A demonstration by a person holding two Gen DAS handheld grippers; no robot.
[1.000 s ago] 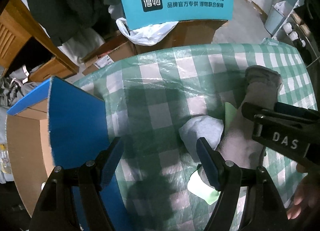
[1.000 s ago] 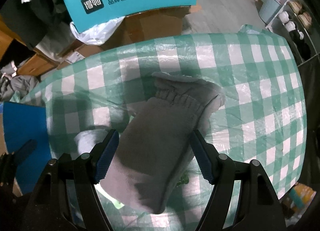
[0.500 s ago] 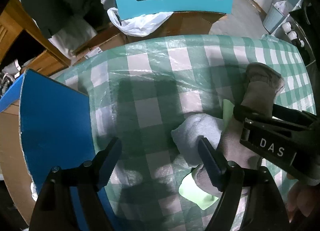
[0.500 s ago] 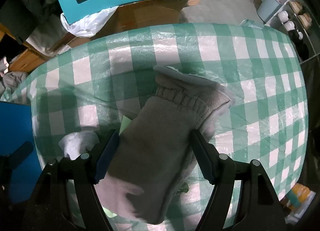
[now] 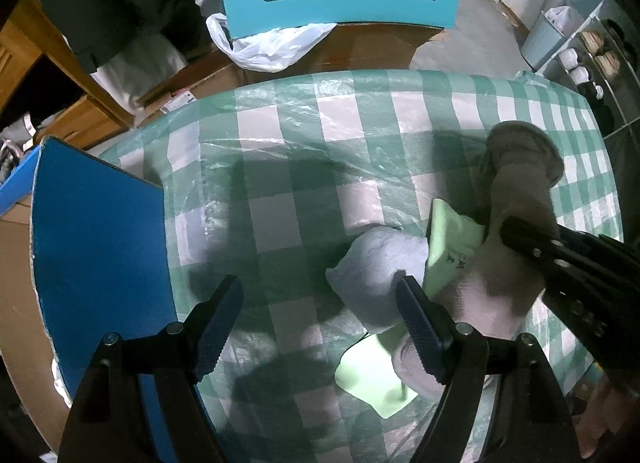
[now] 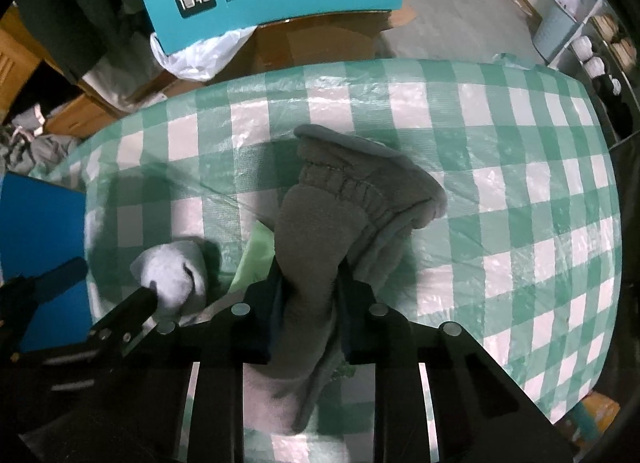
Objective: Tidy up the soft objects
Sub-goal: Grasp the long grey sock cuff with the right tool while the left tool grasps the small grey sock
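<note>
Left wrist view: the left tool (image 5: 320,305) hangs over the checked tabletop (image 5: 280,135) with its jaws spread wide and nothing between them. A pale grey rolled sock (image 5: 376,263) lies just beyond its right-hand jaw, touching a light green sock (image 5: 448,247) that runs under the pile. Further to that side the right tool (image 5: 532,243) comes in from the edge, clamped across a brownish fleece sock (image 5: 516,199). A blue box flap (image 5: 96,247) stands off to the left tool's other side.

Right wrist view: the right tool (image 6: 308,283) has its jaws closing, and the pads already pinch the fleece sock (image 6: 328,215) at mid-length. The sock's long axis runs straight ahead of the tool and a little to its right, cuff farthest away, toe end hanging back beneath the jaws. The rolled sock (image 6: 172,271) sits to this tool's left, by the left tool's finger (image 6: 132,305).

My guess is the right hand lifts the fleece sock next, since it alone has a hold; the rolled sock is nearer the left hand.
</note>
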